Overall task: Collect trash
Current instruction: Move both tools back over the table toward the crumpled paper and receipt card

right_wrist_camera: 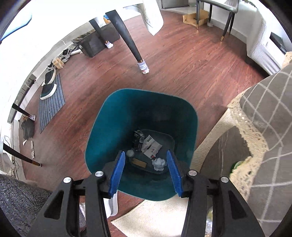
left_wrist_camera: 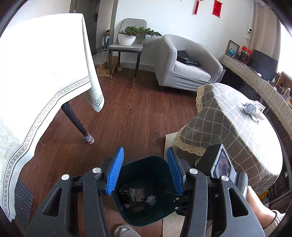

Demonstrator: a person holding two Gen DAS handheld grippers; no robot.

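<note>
Two claws: both hang over a teal trash bin (right_wrist_camera: 102,127) standing on the wood floor (right_wrist_camera: 182,73).
Left claw (left_wrist_camera: 145,171): blue pads spread apart, nothing between them; the bin's dark mouth shows through the gap.
Right claw (right_wrist_camera: 146,173): pads spread, empty, pointing steeply down into the bin.
Bin contents: a crumpled paper ball (right_wrist_camera: 159,164), a printed paper wrapper (right_wrist_camera: 150,146), a dark crushed package (right_wrist_camera: 138,139), a small pale wad (right_wrist_camera: 130,153) and a brown flat piece (right_wrist_camera: 139,162) lie on the bottom.
Only in the left view: a low worktop under a grey checked cloth (left_wrist_camera: 228,124) with another crumpled paper ball (left_wrist_camera: 249,109) lying on it, well apart from the bin; the right gripper's body with its small screen (left_wrist_camera: 221,164); a grey armchair (left_wrist_camera: 184,62); a potted plant (left_wrist_camera: 131,35) on a chair.
Only in the right view: shoes (right_wrist_camera: 49,85) on a striped mat (right_wrist_camera: 53,107) at the left; a cardboard box (right_wrist_camera: 196,17) near the chair legs.
Both views: a dining table under a white cloth (left_wrist_camera: 45,63), its dark leg (right_wrist_camera: 127,34) wearing a knitted sock; a cream rug (right_wrist_camera: 151,218) beside the bin.
</note>
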